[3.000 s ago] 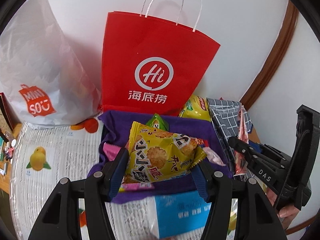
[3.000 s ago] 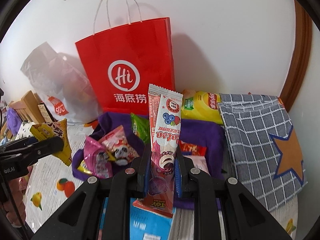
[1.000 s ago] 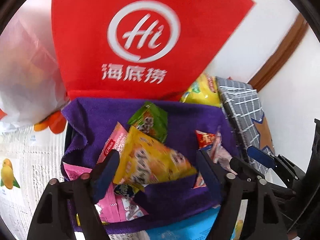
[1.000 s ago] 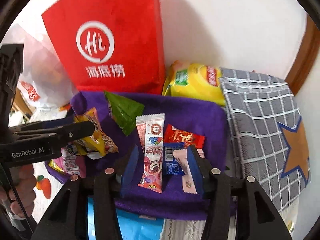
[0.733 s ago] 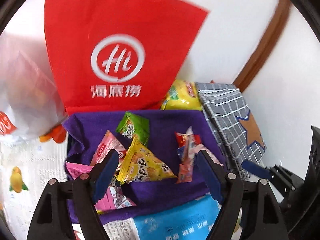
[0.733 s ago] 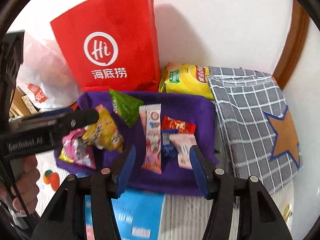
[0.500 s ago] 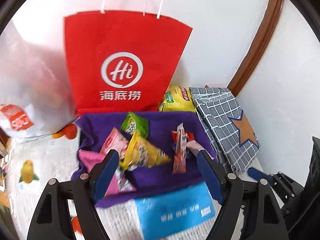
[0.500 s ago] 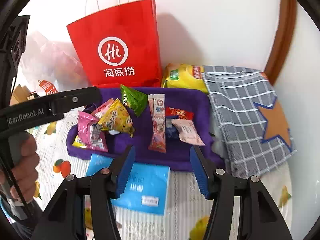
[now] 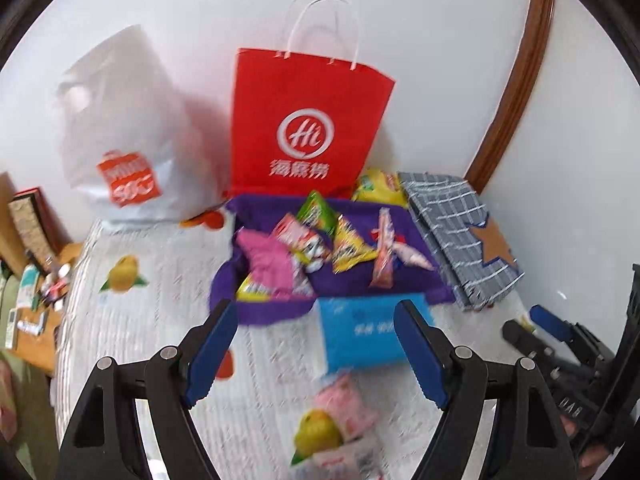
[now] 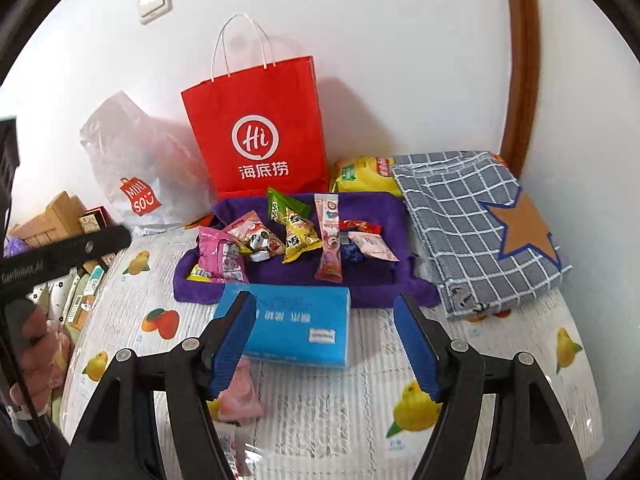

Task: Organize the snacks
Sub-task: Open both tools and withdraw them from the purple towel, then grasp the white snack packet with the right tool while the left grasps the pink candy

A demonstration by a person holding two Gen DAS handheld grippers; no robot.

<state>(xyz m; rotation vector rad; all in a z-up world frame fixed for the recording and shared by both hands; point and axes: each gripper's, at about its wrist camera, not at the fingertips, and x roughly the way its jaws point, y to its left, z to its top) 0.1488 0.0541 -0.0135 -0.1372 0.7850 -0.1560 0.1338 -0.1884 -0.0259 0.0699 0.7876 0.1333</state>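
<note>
Picking the next loose packet cleanly is, by the look of things, the step in hand: both grippers are empty and stand back from the purple tray (image 10: 384, 292), where the snacks already gathered lie side by side. The right gripper (image 10: 325, 344) has its jaws opening, with nothing pressed between the blue pads; only the blue tissue pack (image 10: 292, 326) shows through the gap, lying on the table beyond. The left gripper (image 9: 316, 354) holds its jaws wide apart and carries nothing. What remains loose is a pink snack packet (image 10: 240, 398) on the fruit-print tablecloth (image 10: 500, 380), just under and touching the edge of the right gripper's left pad in that view; in the left wrist view the same pink packet (image 9: 347, 406) lies below and between the left gripper's pads, nearer the camera than the tissue pack. To do this well, the person would likely bring one gripper down over the packet with the jaws straddling its short side, close on the crimped edge rather than the puffed middle, lift clear of the tissue pack, and set it in a bare part of the tray beside the long strawberry bar (image 10: 329, 238) without disturbing the yellow packet (image 10: 299, 236).
</note>
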